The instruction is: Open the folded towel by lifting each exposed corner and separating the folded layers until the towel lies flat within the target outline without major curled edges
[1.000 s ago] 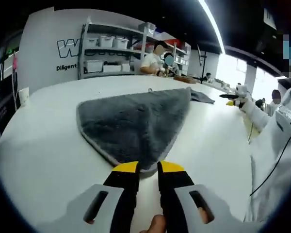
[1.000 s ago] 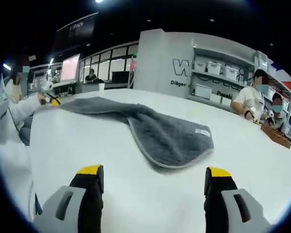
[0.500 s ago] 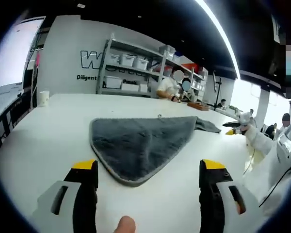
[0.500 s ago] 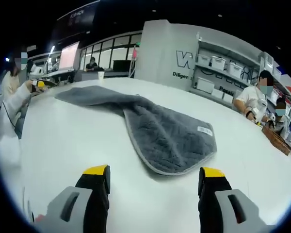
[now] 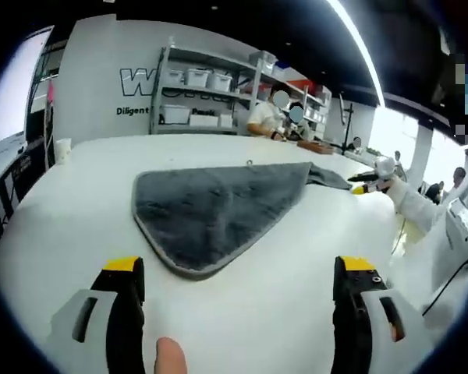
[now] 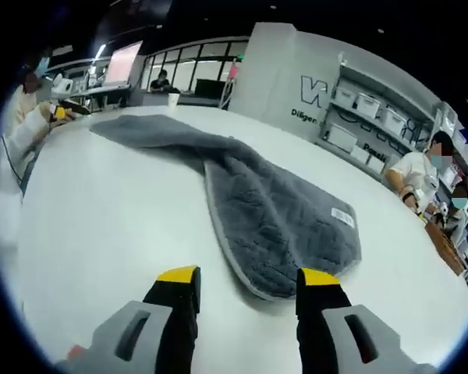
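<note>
Fingers, left gripper (image 5: 238,273): yellow-tipped jaws spread wide, holding nothing, hovering above the table short of the towel's near rounded corner.
Fingers, right gripper (image 6: 248,284): jaws parted more narrowly, empty, set at the towel's near edge; contact cannot be judged.
Towel (image 5: 214,204): grey, plush, lying on the white table (image 5: 70,210). Left gripper view shows a folded triangular layer with a pale bound hem, and a tail running off to the far right. Right gripper view shows a twisted ridge through the middle and a small white label (image 6: 342,216) near the right edge.
Target outline: none discernible on the table.
Handling, judged: light, soft, limp; likely to sag and drag rather than hold shape; not fragile.
Hold point, judged: the bound hem at an exposed corner, pinching the upper layer alone.
Surroundings: shelving (image 5: 210,97) with bins; seated people beyond the table.
</note>
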A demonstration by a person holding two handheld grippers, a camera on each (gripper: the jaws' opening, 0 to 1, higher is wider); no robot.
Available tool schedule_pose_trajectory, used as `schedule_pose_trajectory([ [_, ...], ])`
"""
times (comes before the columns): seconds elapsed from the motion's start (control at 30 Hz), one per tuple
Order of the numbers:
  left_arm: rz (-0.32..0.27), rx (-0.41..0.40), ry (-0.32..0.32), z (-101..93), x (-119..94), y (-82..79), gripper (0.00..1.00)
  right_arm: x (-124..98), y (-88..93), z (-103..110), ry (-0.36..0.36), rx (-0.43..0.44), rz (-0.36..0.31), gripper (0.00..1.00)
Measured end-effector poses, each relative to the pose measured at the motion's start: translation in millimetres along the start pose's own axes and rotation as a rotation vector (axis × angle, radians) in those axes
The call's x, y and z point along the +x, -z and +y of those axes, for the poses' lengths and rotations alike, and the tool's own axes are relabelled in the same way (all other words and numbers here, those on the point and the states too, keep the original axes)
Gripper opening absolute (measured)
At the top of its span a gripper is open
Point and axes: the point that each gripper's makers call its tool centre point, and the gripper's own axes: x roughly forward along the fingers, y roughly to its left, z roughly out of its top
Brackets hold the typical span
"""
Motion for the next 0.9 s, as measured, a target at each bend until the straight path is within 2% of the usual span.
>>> schedule_pose_trajectory([
  [0.13, -0.003, -0.002, 0.006, -0.8, 1, -0.6, 1.00, 4, 3.6, 2, -0.038, 0.100, -0.008, 0.27],
  [0.27, 0.002, -0.004, 0.006, 0.6, 1, -0.1, 1.00, 7, 9.0, -3, -0.033, 0.122, -0.005, 0.10],
  [0.37, 0.003, -0.007, 0.009, 0.3, 2, 0.4, 1.00, 6, 9.6, -2, -0.045, 0.141, -0.009, 0.07],
  [0.43, 0.004, -0.009, 0.009, 0.1, 3, 1.0, 0.99, 4, 9.6, -1, -0.043, 0.144, -0.008, 0.00],
  [0.6, 0.011, -0.013, 0.020, -1.7, 6, 2.7, 0.99, -8, 7.3, -3, -0.049, 0.193, -0.021, 0.00],
  [0.73, 0.015, -0.012, 0.018, -0.3, 7, 3.2, 0.99, -17, 10.3, -6, -0.038, 0.199, -0.022, 0.00],
  [0.9, 0.017, -0.018, 0.010, 1.5, 7, 4.2, 0.99, -41, 21.4, -20, 0.019, 0.211, -0.012, 0.00],
])
